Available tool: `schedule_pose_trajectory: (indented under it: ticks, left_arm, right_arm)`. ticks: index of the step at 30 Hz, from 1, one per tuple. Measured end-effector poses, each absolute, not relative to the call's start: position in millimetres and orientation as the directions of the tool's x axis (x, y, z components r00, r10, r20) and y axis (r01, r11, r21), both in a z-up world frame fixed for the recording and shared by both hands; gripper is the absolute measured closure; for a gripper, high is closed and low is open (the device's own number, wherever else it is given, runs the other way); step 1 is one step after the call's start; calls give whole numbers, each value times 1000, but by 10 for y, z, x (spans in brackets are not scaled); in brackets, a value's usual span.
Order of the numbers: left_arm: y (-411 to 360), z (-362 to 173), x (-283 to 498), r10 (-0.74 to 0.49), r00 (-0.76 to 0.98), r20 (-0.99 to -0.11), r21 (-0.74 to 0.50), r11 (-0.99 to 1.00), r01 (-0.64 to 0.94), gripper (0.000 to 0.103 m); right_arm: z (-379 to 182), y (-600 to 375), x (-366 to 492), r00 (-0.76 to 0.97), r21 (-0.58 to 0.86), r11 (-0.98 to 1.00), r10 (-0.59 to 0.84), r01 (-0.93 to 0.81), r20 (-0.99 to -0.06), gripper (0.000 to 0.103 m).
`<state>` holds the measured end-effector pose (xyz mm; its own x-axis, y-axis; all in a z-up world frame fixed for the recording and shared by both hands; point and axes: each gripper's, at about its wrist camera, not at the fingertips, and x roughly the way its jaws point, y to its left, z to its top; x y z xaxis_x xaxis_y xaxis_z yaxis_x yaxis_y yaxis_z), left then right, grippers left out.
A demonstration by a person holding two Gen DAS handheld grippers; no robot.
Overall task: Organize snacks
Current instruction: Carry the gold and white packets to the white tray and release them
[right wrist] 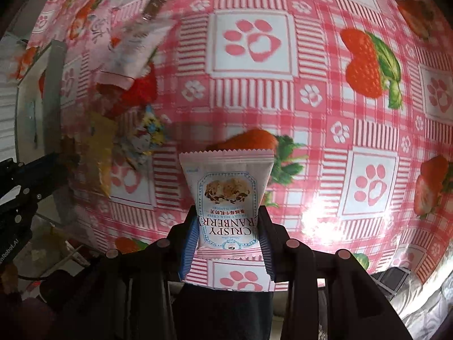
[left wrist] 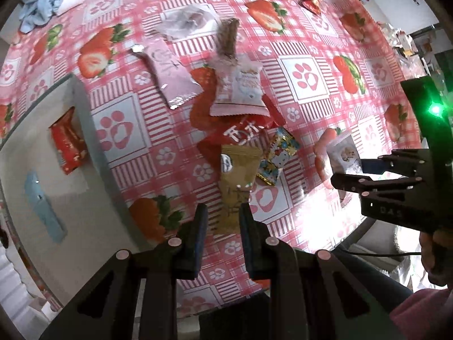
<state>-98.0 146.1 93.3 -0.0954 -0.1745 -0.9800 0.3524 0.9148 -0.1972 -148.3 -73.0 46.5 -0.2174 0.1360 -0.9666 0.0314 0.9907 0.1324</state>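
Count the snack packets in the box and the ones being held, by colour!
Red packet in box: 1
Light blue packet in box: 1
Gold packet, left gripper: 1
Pink and white packet, right gripper: 1
Total: 4

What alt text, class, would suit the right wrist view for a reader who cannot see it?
The right claw grips a white Crispy Cranberry snack packet above a pink strawberry-and-paw tablecloth. More wrapped snacks lie at upper left, where the left claw holds a tan packet.
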Motion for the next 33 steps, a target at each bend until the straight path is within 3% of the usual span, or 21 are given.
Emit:
schedule_pose_trajectory:
  ticks: [8, 10, 11, 12, 16, 19, 20, 22, 33]
  left_arm:
    - [1519, 897, -954, -181, -101, -978, -204, 919, 336, 76]
    - [1396, 766, -964, -179, -130, -975, -214, 915, 341, 59]
    - [1361, 715, -974, -178, -136, -975, -215, 915, 342, 44]
    - [1324, 665, -983, -169, -136, -976, -206, 916, 345, 40]
    - [1166, 492, -973, -157, -143, -977, -199, 914, 353, 40]
    - [1064, 348, -975, -103, -144, -984, -150, 916, 373, 42]
    - [1047, 310, -979, -84, -148, -985, -135, 916, 377, 57]
    - [1012, 326, -989, -82, -138, -987, -131, 910, 394, 77]
    - [1289, 848, -967, -161, -53, -985, -170, 920, 354, 79]
  right_arm:
    - [524, -520, -1304, -206, 126, 992, 122, -7, -971, 62]
    - [549, -508, -1294, -208, 121, 993, 116, -9, -971, 62]
    - [570, -499, -1304, -210, 118, 993, 113, -10, -971, 62]
    - [580, -503, -1308, -211, 115, 993, 110, -11, -971, 62]
    - [603, -569, -1380, -222, 102, 995, 98, -5, -970, 62]
    - [607, -646, -1436, -234, 88, 996, 86, 4, -968, 62]
    - [612, -669, -1449, -236, 85, 996, 84, 5, -968, 62]
    - [610, -708, -1487, -236, 81, 997, 80, 5, -968, 62]
    - [770, -592, -1316, -191, 112, 994, 108, -7, -976, 62]
